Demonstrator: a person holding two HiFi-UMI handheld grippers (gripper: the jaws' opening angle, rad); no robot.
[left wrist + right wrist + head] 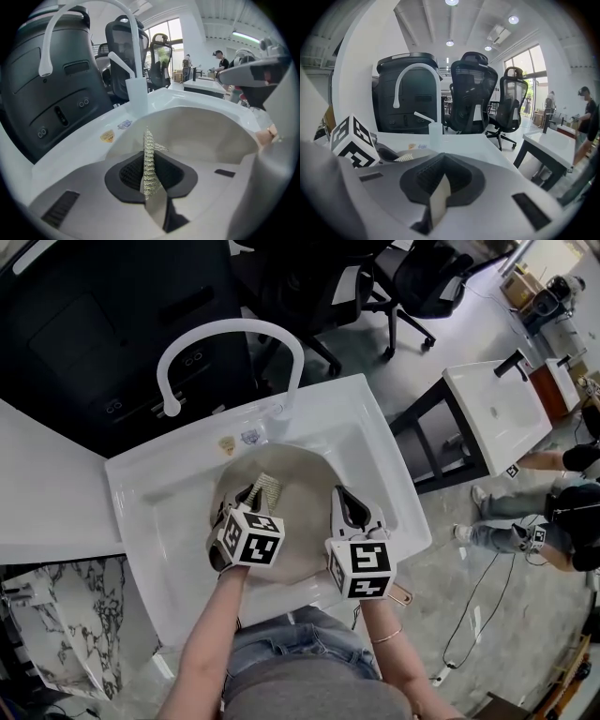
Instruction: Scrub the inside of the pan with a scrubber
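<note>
Forearms [217, 634] come up from the bottom of the head view, each hand carrying a gripper over a white sink [367, 427]. The left gripper [251, 495] has its jaws clamped on a steel-mesh scrubber [269, 489] — in its own view the silvery mesh stands edge-on, pinched tight between the dark pads, with its tip reaching out over the pale inside of the pan [302, 472]. The right gripper [349, 507] sits just beside it at the pan's right edge, jaws closed on the rim; a thin pale sliver shows between the pads in the right gripper view. The pan itself, round and grey-beige, lies in the sink's basin and fills much of it.

Behind the pan, two small stickers [237, 441] mark the sink's back ledge, and a white arched faucet [234, 329] rises over it. Farther back stand a dark cabinet [84, 324] and black office chairs [427, 277] — to the right, well apart, a second white basin [497, 409] on a dark stand, with a person's legs [511, 535] near it.
</note>
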